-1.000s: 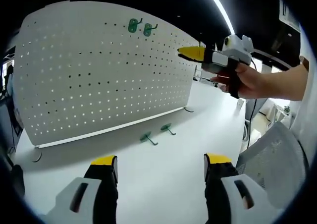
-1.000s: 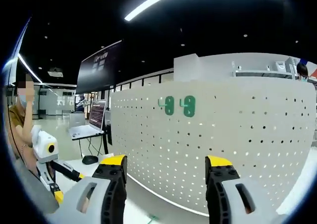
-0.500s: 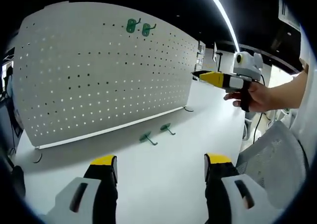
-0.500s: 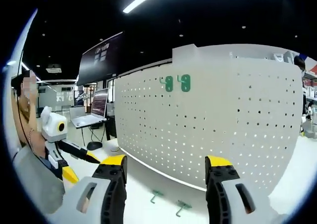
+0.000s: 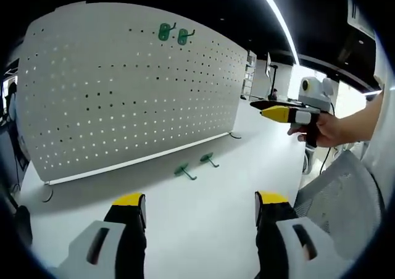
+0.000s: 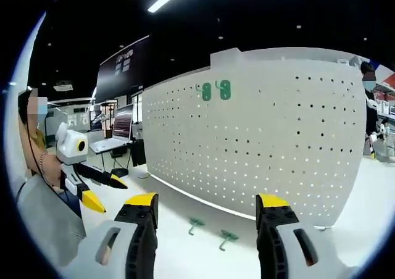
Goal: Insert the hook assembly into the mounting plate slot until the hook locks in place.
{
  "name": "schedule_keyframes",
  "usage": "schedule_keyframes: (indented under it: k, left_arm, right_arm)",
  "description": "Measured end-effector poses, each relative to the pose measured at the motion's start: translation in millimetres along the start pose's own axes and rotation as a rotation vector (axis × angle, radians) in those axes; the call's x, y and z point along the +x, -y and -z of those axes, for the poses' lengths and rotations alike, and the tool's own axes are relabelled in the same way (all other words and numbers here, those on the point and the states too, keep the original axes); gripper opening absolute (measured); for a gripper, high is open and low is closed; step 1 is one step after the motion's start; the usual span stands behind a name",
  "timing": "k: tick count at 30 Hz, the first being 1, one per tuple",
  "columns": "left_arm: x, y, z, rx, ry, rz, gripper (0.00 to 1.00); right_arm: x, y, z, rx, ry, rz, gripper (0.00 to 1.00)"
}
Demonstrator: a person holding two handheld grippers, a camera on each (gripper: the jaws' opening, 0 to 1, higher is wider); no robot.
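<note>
White pegboard (image 5: 129,87) stands upright on a white desk (image 5: 203,211), its face dotted with rows of small holes. Two green hooks (image 5: 173,33) hang side by side high on the board, near its top edge. Two more green hooks (image 5: 196,166) lie flat on the desk just in front of the board's foot, near each other but apart.

From the left gripper view, the left tongs (image 5: 200,206) rise at the near edge with their yellow-tipped jaws wide apart and nothing between them, held above the desk short of the loose hooks. At the right of that view, a hand (image 5: 330,129) holds the right tongs (image 5: 279,112) in the air, well above the desk and away from the board; their yellow tips look close together there.

From the right gripper view, the right tongs' own jaws stand wide apart and empty, pointing toward the board, with the two loose hooks on the desk between and beyond them. The left tongs appear at the left of that view, jaws spread.
</note>
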State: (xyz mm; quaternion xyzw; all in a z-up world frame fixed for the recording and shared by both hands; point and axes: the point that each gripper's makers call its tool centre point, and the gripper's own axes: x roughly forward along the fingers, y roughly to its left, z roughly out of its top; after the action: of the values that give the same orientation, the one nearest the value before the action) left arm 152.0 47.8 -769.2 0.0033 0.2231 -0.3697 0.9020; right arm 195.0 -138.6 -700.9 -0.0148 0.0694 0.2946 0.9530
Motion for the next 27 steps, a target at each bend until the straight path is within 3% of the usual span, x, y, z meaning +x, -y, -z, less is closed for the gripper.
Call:
schedule_keyframes:
  k: [16, 22, 27]
  left_arm:
    - [-0.5, -0.6, 2.4, -0.007, -0.005, -0.003, 0.74]
    - [-1.3, -1.8, 3.9, -0.004, -0.011, -0.007, 0.75]
    - [-1.7, -2.3, 7.4, -0.005, -0.021, -0.007, 0.75]
  right_arm:
    - [-23.2, 7.8, 33.4, 0.040, -0.098, 0.019, 0.63]
    - [-32.7, 11.0, 54.6, 0.060, -0.185, 0.034, 0.63]
    - [-38.7, 9.1, 63.4, 0.080, -0.207, 0.028, 0.62]
